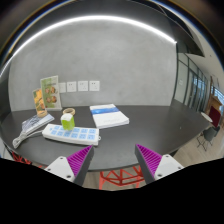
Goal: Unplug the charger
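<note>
The gripper (112, 160) is being held with its fingers spread and empty, short of the table (150, 128). No charger is being shown; its place cannot be told. Beyond the table, wall sockets (78, 87) are being seen. Unplugging is judged not yet begun.

jaws apart over a dark table (150, 125) — green cup (68, 120), white box (109, 116) beyond.

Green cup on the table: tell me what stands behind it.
Behind the green cup a picture card stands upright, with wall sockets beyond. The cup covers nothing of note. No charger is discernible.
</note>
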Motion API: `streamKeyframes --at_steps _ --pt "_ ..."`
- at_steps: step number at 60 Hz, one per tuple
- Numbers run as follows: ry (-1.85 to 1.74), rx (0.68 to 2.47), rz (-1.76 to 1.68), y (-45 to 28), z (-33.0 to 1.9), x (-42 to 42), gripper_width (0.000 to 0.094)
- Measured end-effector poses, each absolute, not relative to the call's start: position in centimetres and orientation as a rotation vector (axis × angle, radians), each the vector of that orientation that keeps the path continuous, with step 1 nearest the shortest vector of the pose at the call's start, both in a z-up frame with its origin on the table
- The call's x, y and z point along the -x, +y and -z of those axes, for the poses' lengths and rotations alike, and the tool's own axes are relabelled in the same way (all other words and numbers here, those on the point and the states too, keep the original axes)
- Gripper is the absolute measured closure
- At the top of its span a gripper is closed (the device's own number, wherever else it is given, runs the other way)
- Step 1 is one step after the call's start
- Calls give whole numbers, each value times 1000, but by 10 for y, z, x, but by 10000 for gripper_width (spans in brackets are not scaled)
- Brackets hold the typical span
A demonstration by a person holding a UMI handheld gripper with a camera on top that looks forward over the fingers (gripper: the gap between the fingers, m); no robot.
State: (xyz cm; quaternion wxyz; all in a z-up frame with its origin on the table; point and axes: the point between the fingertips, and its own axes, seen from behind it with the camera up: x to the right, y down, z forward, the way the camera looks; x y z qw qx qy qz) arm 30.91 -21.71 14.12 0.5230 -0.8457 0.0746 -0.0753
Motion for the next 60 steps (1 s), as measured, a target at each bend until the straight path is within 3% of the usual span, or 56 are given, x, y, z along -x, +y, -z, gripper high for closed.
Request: streamKeyframes --at_steps 9,31,36,52,53,57,60 --pt "241 2011 218 -207 -146 -277 92" --pt "197 2049 93 -55 -71 -115 93" --pt "205 2023 115 -21 -58 -109 89" --pt "276 1879 166 56 -62 -131 102" --pt "275 1871 166 58 -63 -131 132" --pt "230 1821 195 65 -72 -132 427" --pt "198 1823 216 65 -70 -130 460"
